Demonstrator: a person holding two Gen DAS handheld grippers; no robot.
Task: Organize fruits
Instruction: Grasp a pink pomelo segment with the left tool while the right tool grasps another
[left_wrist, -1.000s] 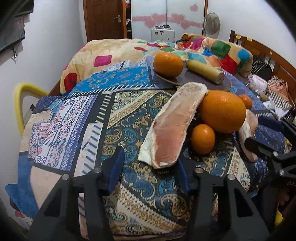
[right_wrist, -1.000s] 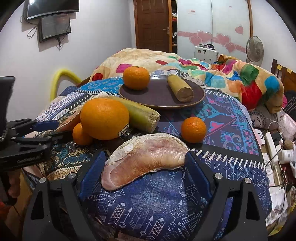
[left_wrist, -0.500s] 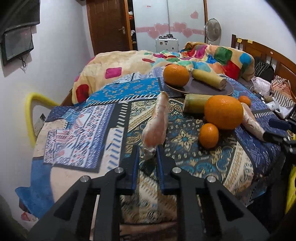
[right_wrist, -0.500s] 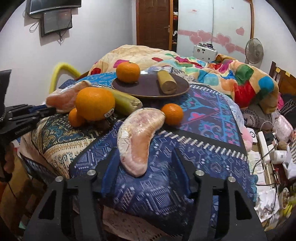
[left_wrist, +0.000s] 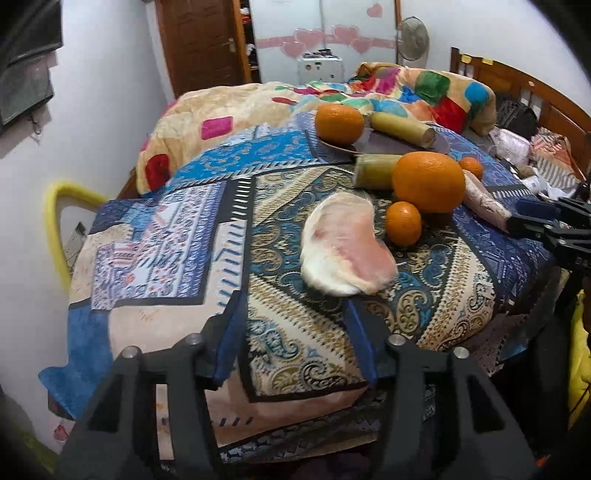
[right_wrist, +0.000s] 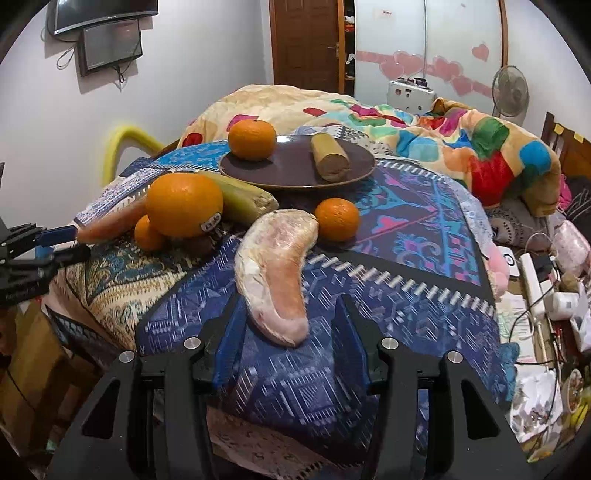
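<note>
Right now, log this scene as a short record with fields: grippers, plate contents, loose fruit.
left gripper: open, empty, just short of a wrapped pomelo segment
right gripper: open, straddling the near tip of a second pomelo segment
plate: holds one orange and one cut cane piece
loose on cloth: large orange with sticker, small orange beside it, another small orange, green cane piece
surface: patterned cloth

Motion-blurred pomelo segment, edges indistinct.
</note>
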